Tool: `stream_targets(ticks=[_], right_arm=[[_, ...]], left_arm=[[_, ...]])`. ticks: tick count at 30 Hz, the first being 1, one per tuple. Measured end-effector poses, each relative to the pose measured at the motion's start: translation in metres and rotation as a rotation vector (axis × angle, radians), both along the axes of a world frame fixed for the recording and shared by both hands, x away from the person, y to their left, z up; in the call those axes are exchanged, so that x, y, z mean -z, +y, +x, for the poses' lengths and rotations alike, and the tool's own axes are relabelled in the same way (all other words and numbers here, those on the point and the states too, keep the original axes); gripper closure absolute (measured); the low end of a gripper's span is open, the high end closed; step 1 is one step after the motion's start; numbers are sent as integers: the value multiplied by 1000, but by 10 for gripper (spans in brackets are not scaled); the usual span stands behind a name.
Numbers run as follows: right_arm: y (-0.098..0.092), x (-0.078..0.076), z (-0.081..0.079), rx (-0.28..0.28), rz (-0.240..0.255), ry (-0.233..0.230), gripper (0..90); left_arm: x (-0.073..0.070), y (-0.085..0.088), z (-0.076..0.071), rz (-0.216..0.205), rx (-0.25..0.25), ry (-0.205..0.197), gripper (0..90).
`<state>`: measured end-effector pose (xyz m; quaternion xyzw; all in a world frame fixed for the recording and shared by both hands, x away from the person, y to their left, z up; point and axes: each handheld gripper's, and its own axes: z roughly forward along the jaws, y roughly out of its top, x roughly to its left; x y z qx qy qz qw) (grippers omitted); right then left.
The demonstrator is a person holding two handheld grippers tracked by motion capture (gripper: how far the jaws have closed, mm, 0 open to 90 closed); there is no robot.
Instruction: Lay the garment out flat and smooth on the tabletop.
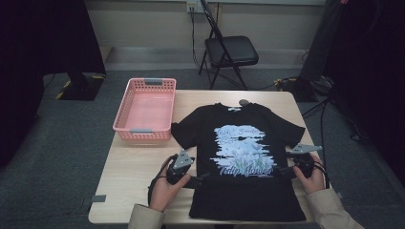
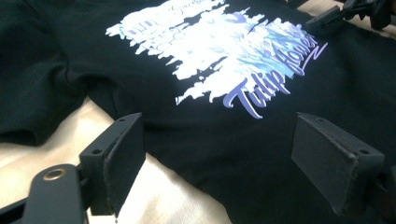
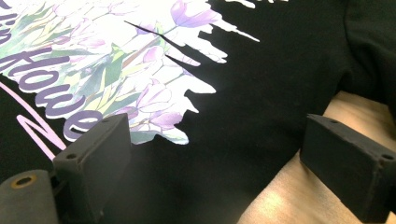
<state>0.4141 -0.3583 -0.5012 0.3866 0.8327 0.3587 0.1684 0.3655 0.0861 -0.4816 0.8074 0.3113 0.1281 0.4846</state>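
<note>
The wooden table (image 1: 138,162) stands on grey carpet (image 1: 57,157); both the left gripper (image 1: 203,179) and the right gripper (image 1: 285,170) are released over the black shirt (image 1: 248,191).

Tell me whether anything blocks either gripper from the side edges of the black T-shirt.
Nothing visible does. The left gripper sits at the black T-shirt's left edge, jaws open over the fabric. The right gripper sits at its right edge, jaws open too. The pink basket stands apart, farther back on the left of the table.
</note>
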Motion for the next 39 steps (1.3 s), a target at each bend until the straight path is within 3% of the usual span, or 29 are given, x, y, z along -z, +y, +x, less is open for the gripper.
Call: stream_targets(ticks=[11,24,39], right_arm=[[0,0,0,-1,0,0,82],[0,0,0,-1,0,0,82],[0,0,0,-3,0,0,82]], left_arm=[[-1,1,5,15,7,-9,158],[3,4,7,21,31,14,160],[2,15,8,15,23,10,160]])
